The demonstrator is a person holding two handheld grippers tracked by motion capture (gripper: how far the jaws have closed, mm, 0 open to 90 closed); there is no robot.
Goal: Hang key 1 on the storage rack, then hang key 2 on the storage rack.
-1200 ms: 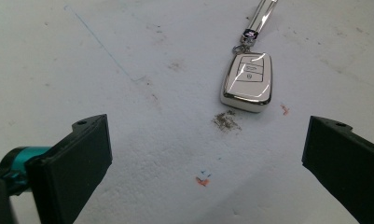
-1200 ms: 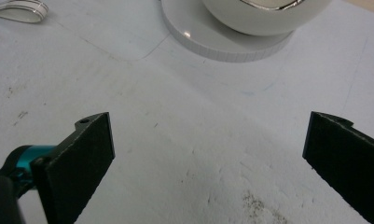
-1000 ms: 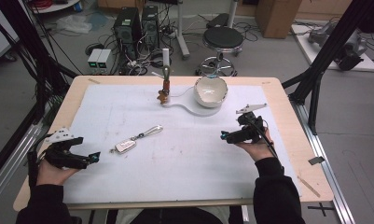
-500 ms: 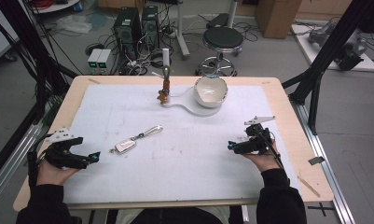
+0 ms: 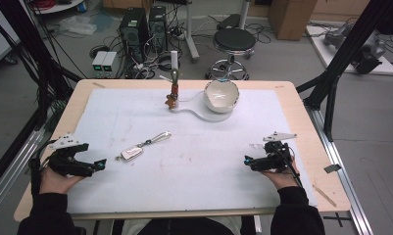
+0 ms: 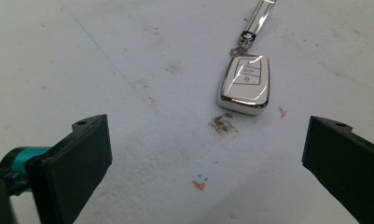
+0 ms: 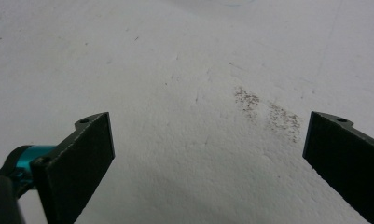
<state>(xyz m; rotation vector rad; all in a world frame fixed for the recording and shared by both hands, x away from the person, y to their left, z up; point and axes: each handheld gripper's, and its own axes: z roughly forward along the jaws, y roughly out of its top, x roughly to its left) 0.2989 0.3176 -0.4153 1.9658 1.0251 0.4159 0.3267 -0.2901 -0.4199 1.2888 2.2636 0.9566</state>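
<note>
Jaws spread wide and empty on left gripper (image 5: 98, 165) and right gripper (image 5: 247, 160), both low over white tabletop (image 5: 208, 161). Key fob (image 6: 245, 84) flat just ahead of left gripper. Bowl (image 5: 221, 95) at far edge.

My tool (image 7: 208, 163) over white desk (image 7: 175, 70), jaws spread wide, nothing between. Dark speckled smudge (image 7: 268, 114) on desk ahead, toward right jaw.

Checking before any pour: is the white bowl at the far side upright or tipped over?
Upright: the bowl rests on its base with its opening facing up. Its contents cannot be told.
</note>
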